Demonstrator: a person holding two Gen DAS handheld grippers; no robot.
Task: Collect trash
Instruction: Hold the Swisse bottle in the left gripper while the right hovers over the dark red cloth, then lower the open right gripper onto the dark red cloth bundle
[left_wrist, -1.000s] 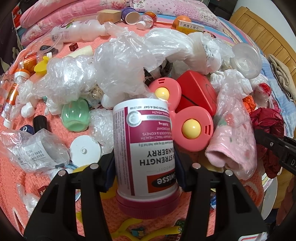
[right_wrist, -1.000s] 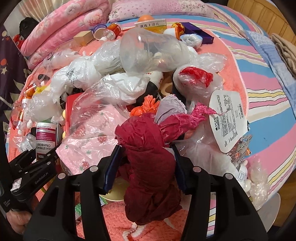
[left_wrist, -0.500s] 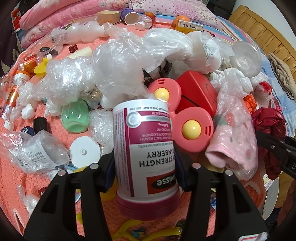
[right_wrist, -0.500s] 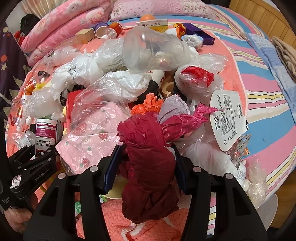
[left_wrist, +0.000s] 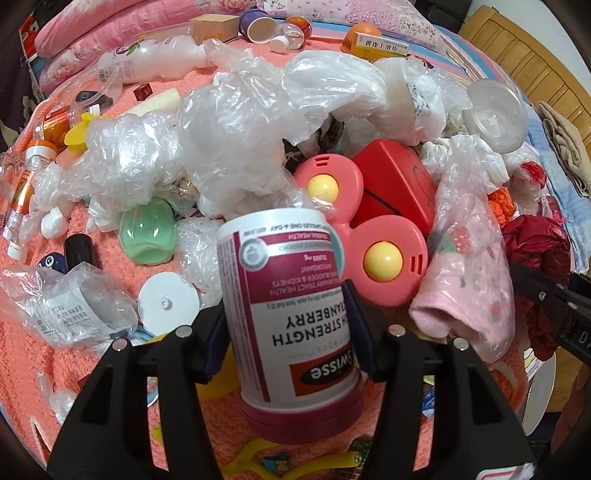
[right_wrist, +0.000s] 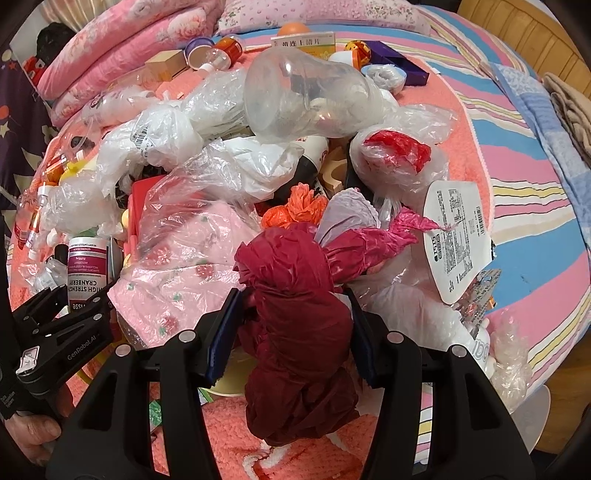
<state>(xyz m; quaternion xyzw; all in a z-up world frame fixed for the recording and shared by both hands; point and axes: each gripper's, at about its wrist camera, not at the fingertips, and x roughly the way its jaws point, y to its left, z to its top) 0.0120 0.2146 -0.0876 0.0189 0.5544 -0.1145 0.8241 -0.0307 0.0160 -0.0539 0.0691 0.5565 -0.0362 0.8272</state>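
Little has shifted in the last second: the left gripper (left_wrist: 286, 314) stays clamped on the cranberry supplement bottle (left_wrist: 291, 314), the right gripper (right_wrist: 295, 314) on the crumpled dark-red bag (right_wrist: 295, 325), both seemingly ready for disposal.

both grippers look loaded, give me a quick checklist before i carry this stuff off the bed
1. Left gripper clamped on the cranberry supplement bottle: ok, both pads press its sides.
2. Bottle orientation: upside down, lid at the bottom; lid seal cannot tell.
3. Right gripper clamped on the dark red bag: ok, the wad sits between both pads.
4. Red bag free of the pile: cannot tell, its pink twisted end lies against the neighbouring plastic bags.
5. Bottle clear of neighbours: cannot tell, the pink two-ball toy sits right behind it.
6. Bin or trash bag to drop into: cannot tell, none shows in either view.
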